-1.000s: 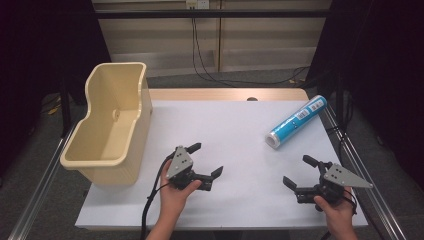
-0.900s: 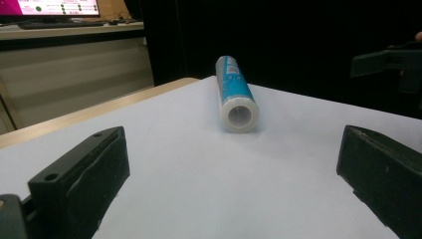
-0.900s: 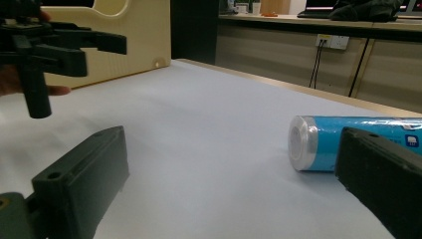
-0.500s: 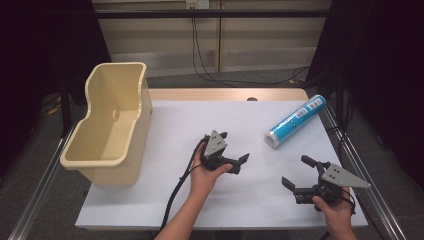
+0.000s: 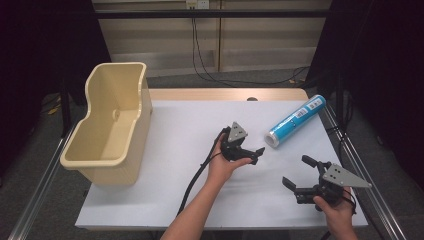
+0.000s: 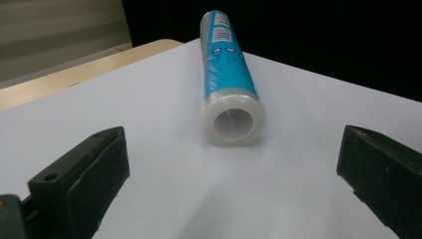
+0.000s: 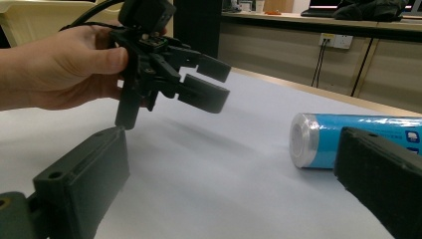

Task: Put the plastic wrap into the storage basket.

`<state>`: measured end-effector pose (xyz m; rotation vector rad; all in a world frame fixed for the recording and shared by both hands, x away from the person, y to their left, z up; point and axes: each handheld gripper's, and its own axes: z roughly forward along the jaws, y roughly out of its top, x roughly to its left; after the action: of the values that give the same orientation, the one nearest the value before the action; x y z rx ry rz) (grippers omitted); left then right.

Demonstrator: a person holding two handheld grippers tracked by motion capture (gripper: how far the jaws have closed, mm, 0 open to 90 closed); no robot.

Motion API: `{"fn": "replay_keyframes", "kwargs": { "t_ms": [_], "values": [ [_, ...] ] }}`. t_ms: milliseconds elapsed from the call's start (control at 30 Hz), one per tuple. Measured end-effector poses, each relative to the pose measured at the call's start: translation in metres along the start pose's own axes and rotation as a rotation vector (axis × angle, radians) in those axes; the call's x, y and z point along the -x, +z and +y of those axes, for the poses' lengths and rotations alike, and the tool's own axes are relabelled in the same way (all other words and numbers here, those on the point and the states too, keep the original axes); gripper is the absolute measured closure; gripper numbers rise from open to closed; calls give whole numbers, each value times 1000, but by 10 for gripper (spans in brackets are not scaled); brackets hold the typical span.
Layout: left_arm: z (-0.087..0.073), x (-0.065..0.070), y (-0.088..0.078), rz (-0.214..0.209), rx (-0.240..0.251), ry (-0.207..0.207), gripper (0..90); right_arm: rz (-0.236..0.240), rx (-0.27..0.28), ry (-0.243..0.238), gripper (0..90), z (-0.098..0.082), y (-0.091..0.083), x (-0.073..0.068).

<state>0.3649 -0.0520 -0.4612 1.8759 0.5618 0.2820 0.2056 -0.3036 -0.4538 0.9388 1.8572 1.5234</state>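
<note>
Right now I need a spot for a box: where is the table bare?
Bare: the white table between the beige bin and the left gripper, and its near left edge. Crowded: the right side, around the blue roll and right gripper.

My left arm reaches forward over mid-desk; my left hand (image 5: 223, 165) holds the left claw (image 5: 250, 148) raised, jaws wide apart, pointing right and away. My right hand (image 5: 336, 210) holds the right claw (image 5: 298, 173) near the desk's front right, jaws wide apart, pointing left.
</note>
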Motion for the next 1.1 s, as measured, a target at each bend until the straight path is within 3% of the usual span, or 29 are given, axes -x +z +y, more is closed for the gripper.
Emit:
{"fn": "replay_keyframes", "kwargs": {
  "t_ms": [167,400,500,833,967,1033,1100],
  "values": [
    [7,2,20,14,-28,-20,0,3,1,1,6,0,0,1],
    [11,6,41,42,-86,-16,0,7,-1,-3,7,0,0,0],
    [12,7,49,56,-105,4,0,9,-2,-5,8,0,0,1],
    [12,9,66,24,-133,-15,0,11,-3,-10,9,0,0,2],
    [15,12,71,47,-124,1,25,13,-2,-10,10,0,0,1],
    [17,15,73,61,-129,30,36,15,-3,-12,10,0,0,2],
    [18,17,77,61,-138,27,48,15,-3,-14,10,0,0,2]
  ]
}}
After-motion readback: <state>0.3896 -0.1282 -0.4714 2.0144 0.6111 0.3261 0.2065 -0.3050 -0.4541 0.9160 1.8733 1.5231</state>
